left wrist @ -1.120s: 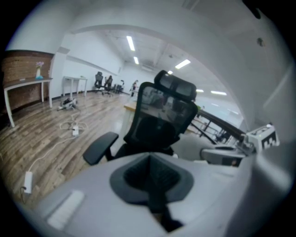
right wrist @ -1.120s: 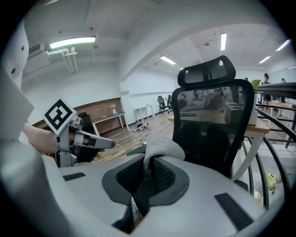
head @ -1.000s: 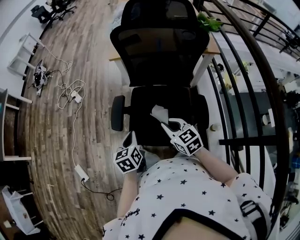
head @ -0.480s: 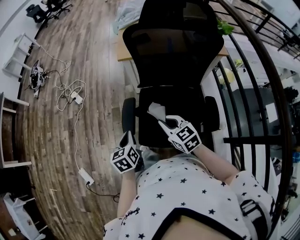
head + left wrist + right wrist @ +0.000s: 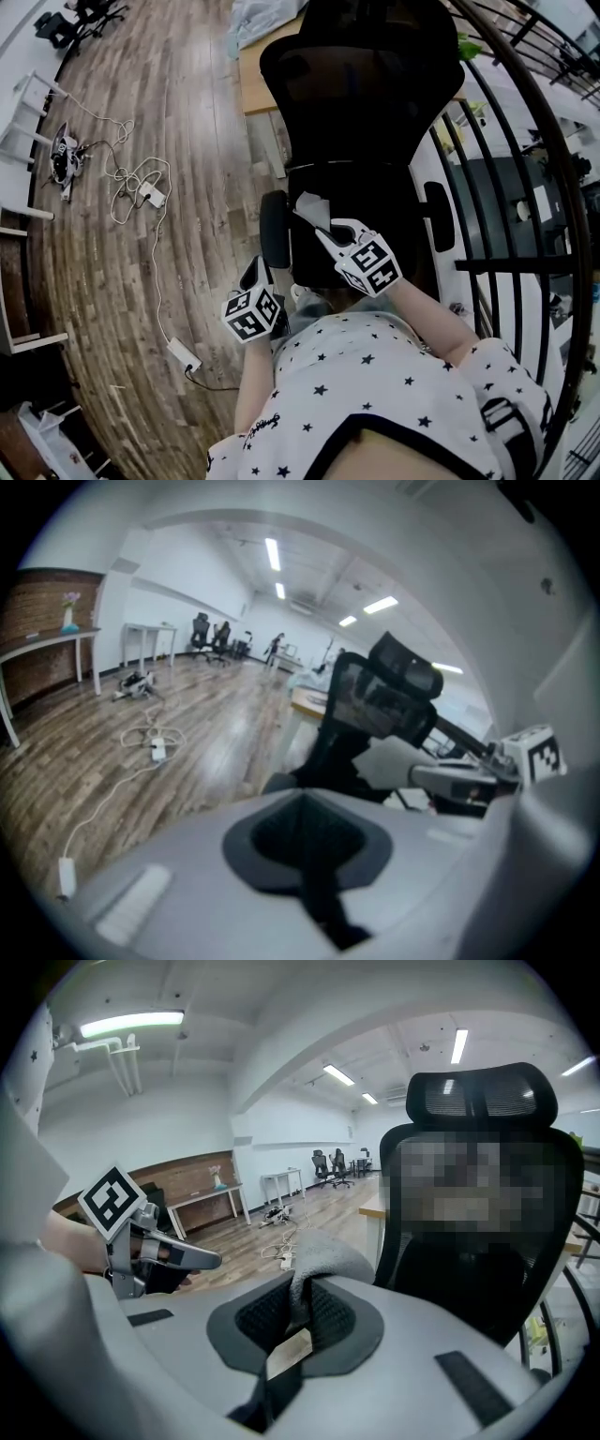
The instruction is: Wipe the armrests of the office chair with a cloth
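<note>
The right gripper [image 5: 323,236] clamps a pale cloth [image 5: 309,208] over the black office chair [image 5: 366,112]; the left gripper [image 5: 256,274] (jaws together, empty) hangs near its left armrest [image 5: 274,230].

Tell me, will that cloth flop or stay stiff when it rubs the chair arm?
Probably floppy: the cloth folds and droops over the right gripper pinching it. Likely light too, since a small pinch holds it up. Its fuzzy-looking surface should drag rather than slip.

chair [image 5: 366,94]: black | cloth [image 5: 312,208]: grey | floor [image 5: 178,112]: brown wood-grain | shirt [image 5: 375,375]: white, black stars
</note>
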Demonstrator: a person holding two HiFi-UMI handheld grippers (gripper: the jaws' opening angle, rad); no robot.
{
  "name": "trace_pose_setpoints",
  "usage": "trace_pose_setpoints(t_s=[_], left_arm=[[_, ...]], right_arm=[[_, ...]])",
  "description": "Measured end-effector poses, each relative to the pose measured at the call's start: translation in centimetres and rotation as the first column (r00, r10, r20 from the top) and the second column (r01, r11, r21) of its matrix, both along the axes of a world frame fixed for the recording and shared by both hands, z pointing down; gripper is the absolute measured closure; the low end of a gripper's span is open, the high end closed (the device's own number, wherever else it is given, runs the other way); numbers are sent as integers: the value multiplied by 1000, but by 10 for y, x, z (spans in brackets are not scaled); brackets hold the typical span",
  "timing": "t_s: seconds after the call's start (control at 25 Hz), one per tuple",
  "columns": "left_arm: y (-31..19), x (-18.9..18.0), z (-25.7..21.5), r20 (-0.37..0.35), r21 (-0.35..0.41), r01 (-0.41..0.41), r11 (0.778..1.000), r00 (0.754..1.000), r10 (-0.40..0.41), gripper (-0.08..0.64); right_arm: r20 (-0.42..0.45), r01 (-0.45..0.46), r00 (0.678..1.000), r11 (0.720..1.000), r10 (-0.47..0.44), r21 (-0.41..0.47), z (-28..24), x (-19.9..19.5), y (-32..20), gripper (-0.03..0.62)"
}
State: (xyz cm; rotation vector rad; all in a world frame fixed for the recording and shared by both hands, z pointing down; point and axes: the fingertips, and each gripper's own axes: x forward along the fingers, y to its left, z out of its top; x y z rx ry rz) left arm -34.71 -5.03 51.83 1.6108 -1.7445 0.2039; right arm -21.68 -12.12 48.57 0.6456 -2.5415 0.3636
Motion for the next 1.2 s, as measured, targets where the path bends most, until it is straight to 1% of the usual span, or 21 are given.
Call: trace_pose_setpoints(t_s=[0.32, 0.56, 0.88, 1.2], left_arm=[[2, -25, 16, -24, -35, -25, 999, 999, 24, 554], [1, -37, 26, -37, -56, -52, 997, 998, 50, 554], [-3, -43, 39, -48, -83, -92, 992, 995, 88, 554], [-4, -45, 58, -64, -112, -103, 988, 993, 96, 554]], right_arm=[[-36, -22, 999, 1000, 22, 4, 17, -31, -20, 563], [-69, -31, 997, 1000, 31, 0, 37, -51, -38, 563], [-114, -46, 992, 999, 45, -1, 68, -67, -62, 563], [-167, -33, 985, 999, 31, -6, 111, -83, -83, 563]])
